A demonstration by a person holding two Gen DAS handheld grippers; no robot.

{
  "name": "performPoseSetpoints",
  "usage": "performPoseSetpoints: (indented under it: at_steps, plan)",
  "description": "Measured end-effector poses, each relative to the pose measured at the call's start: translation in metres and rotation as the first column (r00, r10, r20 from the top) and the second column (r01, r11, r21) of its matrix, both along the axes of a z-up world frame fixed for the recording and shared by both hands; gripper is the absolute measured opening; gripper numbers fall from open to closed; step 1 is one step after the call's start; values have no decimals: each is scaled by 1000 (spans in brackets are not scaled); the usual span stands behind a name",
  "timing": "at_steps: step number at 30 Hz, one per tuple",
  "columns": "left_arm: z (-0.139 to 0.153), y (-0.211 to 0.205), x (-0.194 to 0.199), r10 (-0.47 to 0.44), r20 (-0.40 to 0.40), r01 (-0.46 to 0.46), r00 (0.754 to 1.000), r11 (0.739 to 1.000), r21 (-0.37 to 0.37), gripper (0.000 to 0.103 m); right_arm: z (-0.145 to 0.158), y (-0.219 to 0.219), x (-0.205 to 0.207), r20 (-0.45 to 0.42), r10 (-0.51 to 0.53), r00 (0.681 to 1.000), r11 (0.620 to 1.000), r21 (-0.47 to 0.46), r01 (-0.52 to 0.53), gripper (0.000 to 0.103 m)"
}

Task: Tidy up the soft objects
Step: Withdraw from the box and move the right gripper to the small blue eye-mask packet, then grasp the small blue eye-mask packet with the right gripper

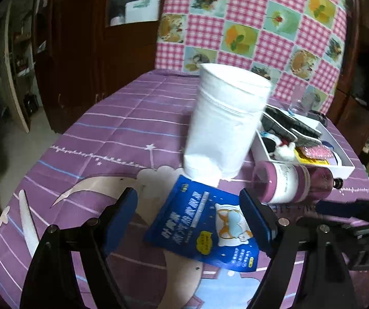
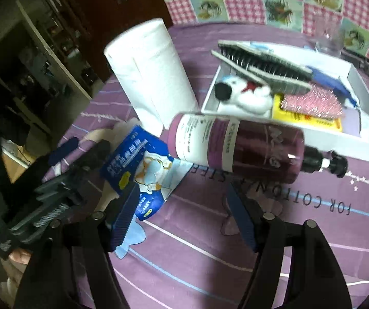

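A blue packet lies flat on the purple bedspread, between the jaws of my open left gripper. It also shows in the right wrist view, just left of my open, empty right gripper. A white paper roll stands upright behind the packet; it also shows in the right wrist view. A white plush toy lies in the white box. The left gripper is seen from the side in the right wrist view.
A purple pump bottle lies on its side between the packet and the box; it also shows in the left wrist view. The box also holds brushes, a pink brush and a yellow packet. A clear glass stands behind it. A checked quilt rises at the back.
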State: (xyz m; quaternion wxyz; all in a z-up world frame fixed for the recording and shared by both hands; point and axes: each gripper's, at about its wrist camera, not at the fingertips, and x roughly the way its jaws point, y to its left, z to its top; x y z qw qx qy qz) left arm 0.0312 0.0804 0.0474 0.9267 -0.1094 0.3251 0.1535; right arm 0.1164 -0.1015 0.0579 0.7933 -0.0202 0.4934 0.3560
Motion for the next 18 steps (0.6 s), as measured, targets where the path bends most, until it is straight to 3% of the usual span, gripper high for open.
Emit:
performPoseSetpoints:
  at_steps: [1,4,8,10,13,18]
  plan:
    - [2,9,-2,11,2,-11,1000,999,-32,81,-3,3,2,-15,-3,1000,1000,-14,3,58]
    - [0,35,-3,29,-15,-31,999,991,-128,75,-14,7,8,-110,-8,994,1000,9,9,55]
    - [-16,68,2,33,-84,-54,996,963,-264,38,-30,17,15,-227,-20,974,998,47,31,50]
    - [-24,76,4,22,-108,-54,994,952,-302,28,-36,22,18,-251,-31,968,998,48,44,49]
    - [-29,78,6,2,-116,-40,993,945,-325,23,-35,24,20,-263,-54,963,996,60,73,49]
    - [-35,58,17,-68,-161,20,985,959,-283,18,-37,21,24,-300,-68,951,991,92,100,49]
